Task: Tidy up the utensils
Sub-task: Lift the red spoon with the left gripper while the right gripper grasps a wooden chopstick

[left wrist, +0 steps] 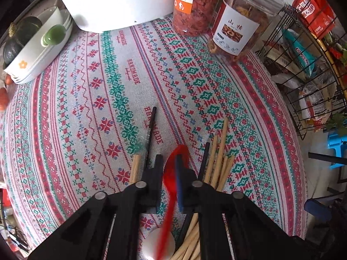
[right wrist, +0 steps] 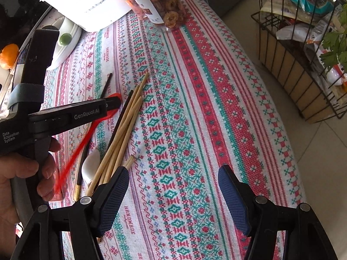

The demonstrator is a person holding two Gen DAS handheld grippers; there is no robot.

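Left gripper: fingers pinched on the red spoon near its bowl end; seen from the right wrist view as a black body marked "GenRobot.AI", held by a bare hand
Red spoon: translucent red plastic, bowl forward between the left fingers, handle trailing back and blurred; in the right wrist view its handle slants down toward the hand
Right gripper: fingers spread wide, blue pads facing each other, nothing between them, above the cloth
Bamboo chopsticks: loose bundle lying on the cloth, tips fanned out, just beside the right gripper's left finger
Black chopsticks: 1 lies left of the red spoon, another beside the bamboo bundle
White spoon: ceramic, on the cloth, touching the bamboo bundle
Tablecloth: woven red, green and white pattern
Far end of table: white Royalstar appliance, 2 jars of dried food, stacked white dishes with a green spoon
Beside the table: black wire basket of snack packets
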